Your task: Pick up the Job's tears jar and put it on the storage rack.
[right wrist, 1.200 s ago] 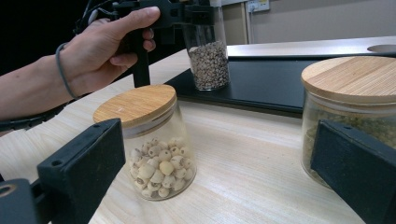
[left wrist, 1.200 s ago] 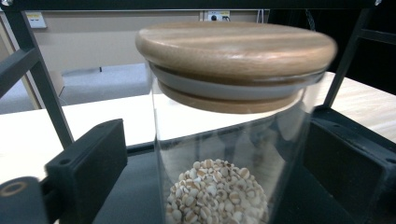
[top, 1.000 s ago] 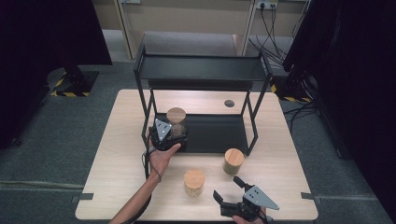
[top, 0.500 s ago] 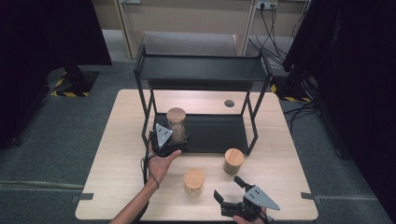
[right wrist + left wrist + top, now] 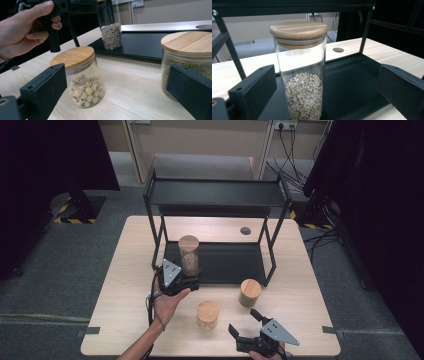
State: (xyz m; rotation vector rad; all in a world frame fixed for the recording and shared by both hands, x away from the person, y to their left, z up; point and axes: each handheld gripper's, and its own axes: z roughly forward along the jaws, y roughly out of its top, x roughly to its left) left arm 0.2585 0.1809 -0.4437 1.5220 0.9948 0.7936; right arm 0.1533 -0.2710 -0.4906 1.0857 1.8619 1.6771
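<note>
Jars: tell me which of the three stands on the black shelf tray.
The tall jar with the wooden lid, part full of small pale grains, between the left gripper's open jaws. The two short jars stand on the bare table in front.

My black left hand-held gripper (image 5: pixel 322 95) frames a clear jar (image 5: pixel 299 72) of pale beige grains with a light striped wooden lid, on the black shelf (image 5: pixel 352 85).

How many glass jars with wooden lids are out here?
3. A tall jar stands on the rack's black bottom tray. A short jar sits on the table near the front, and another jar beside the rack's right leg.
</note>
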